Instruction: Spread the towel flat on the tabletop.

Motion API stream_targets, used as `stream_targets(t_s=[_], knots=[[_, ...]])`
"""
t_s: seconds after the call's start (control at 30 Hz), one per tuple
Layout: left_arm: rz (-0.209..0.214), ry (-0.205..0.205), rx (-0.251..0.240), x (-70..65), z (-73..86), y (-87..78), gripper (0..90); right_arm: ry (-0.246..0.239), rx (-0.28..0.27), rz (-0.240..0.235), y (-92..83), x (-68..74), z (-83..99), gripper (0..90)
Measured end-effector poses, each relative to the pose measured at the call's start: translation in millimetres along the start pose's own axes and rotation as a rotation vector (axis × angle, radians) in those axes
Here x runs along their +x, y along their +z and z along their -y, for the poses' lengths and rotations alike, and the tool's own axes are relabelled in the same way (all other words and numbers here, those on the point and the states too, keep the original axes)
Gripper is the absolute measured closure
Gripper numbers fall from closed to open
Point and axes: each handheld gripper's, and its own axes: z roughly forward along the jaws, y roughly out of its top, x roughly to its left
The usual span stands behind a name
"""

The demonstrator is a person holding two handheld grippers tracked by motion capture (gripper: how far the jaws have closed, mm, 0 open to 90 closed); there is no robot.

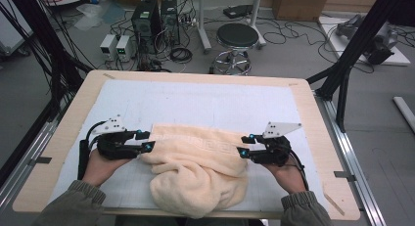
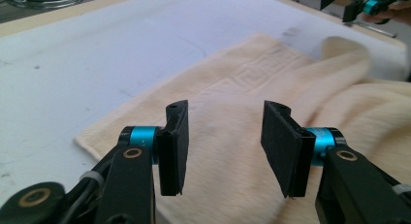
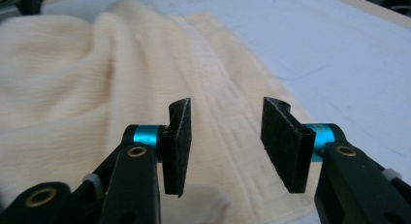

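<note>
- One cream towel (image 1: 195,167) lies on the white mat (image 1: 195,101) that covers the counter (image 1: 313,118). It is spread flat at its far edge and bunched into a heap toward the near edge, where it hangs slightly over the front.
- The left gripper (image 1: 145,140) sits at the towel's left end, with its jaws just over the towel's edge. In the left gripper view its jaws (image 2: 225,146) stand partly apart above the flat patterned cloth, with nothing between the pads.
- The right gripper (image 1: 244,145) sits at the towel's right end, level with the left one across the cloth. In the right gripper view its jaws (image 3: 225,146) are likewise partly apart over the towel's border, holding nothing.
- Count: one towel, two grippers, one in each of the person's hands.
- On the floor beyond the counter stands one round black stool (image 1: 237,37).
</note>
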Motion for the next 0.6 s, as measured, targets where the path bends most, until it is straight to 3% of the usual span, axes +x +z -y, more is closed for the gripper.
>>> stream_targets(t_s=[0.13,0.3,0.43,0.6], knots=[[-0.076,-0.008,0.021,19.4,5.0,19.0,53.3,0.04,0.046,0.042,16.7,-18.8,5.2,50.6],[-0.128,-0.08,0.064,44.4,17.1,38.5,56.0,0.063,0.102,0.073,37.1,-34.2,13.2,50.2],[-0.14,-0.077,0.121,48.7,23.4,51.0,56.1,0.073,0.172,0.079,50.2,-40.1,20.5,50.3],[-0.158,-0.066,0.185,48.8,29.2,62.7,56.1,0.089,0.21,0.089,56.3,-44.0,30.7,52.4]])
